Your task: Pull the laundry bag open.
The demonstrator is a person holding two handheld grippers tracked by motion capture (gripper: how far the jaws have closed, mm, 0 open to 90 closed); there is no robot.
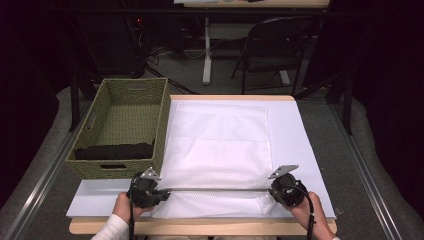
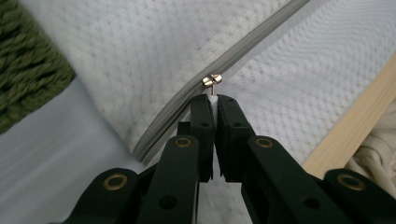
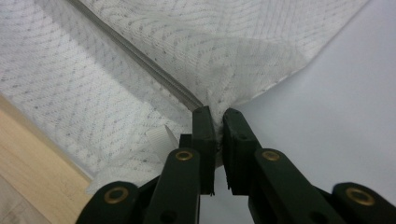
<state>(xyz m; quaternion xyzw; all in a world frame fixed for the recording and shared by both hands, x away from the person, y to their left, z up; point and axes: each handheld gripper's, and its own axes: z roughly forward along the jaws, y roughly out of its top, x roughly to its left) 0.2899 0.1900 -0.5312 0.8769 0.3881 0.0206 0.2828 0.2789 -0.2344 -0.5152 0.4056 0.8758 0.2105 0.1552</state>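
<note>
Zipping tip: keep the right gripper [image 3: 218, 114] clamped on the corner of the white mesh laundry bag [image 1: 220, 145] so the grey zipper [image 1: 215, 189] stays taut. The left gripper [image 2: 215, 100] is pinched shut on the small metal zipper pull [image 2: 212, 80], at the bag's near-left end beside the green woven basket [image 1: 120, 127].

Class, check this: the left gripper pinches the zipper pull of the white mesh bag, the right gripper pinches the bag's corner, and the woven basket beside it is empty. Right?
Not quite: the basket is not empty. The high view shows a dark folded cloth inside it. The rest holds.
</note>
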